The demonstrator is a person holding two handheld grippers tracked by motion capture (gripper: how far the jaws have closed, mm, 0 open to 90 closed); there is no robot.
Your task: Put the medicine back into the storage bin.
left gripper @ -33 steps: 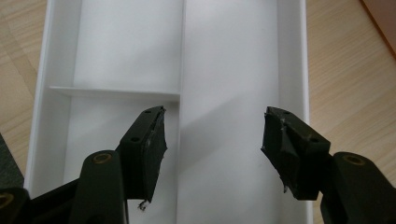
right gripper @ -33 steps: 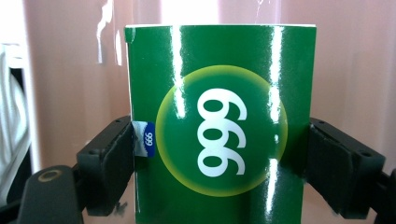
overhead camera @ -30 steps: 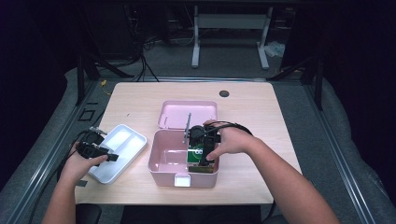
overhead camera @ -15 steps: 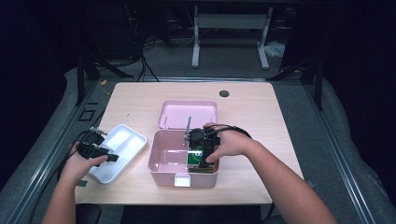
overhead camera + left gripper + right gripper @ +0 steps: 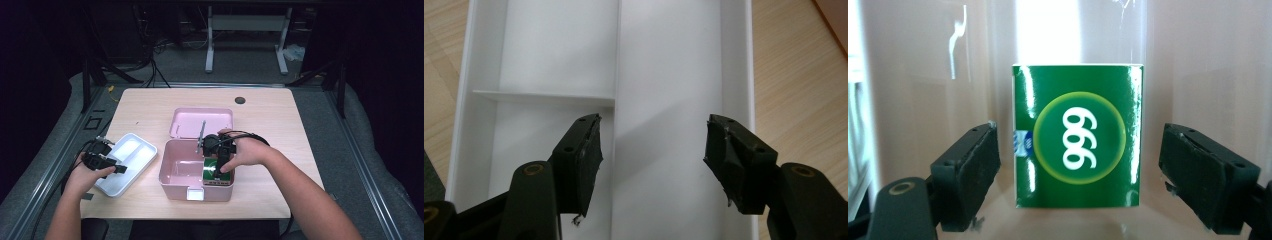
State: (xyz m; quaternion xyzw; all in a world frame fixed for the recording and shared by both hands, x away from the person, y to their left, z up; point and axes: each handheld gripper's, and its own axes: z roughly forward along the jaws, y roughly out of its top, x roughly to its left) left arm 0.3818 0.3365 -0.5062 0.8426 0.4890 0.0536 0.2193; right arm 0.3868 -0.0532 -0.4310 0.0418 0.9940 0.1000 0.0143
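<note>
Glossy green "999" carton: inside open pink plastic box, R side. R gripper jaws wide, astride carton. L gripper wide over white divided tray. Risk: carton tips if one jaw hits first.

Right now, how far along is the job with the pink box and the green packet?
Done: the pink box is open. In hand: the right tongs straddle the green packet inside it, open, not gripping. Left: grasp and move it, perhaps to the empty white tray under the open left tongs.
</note>
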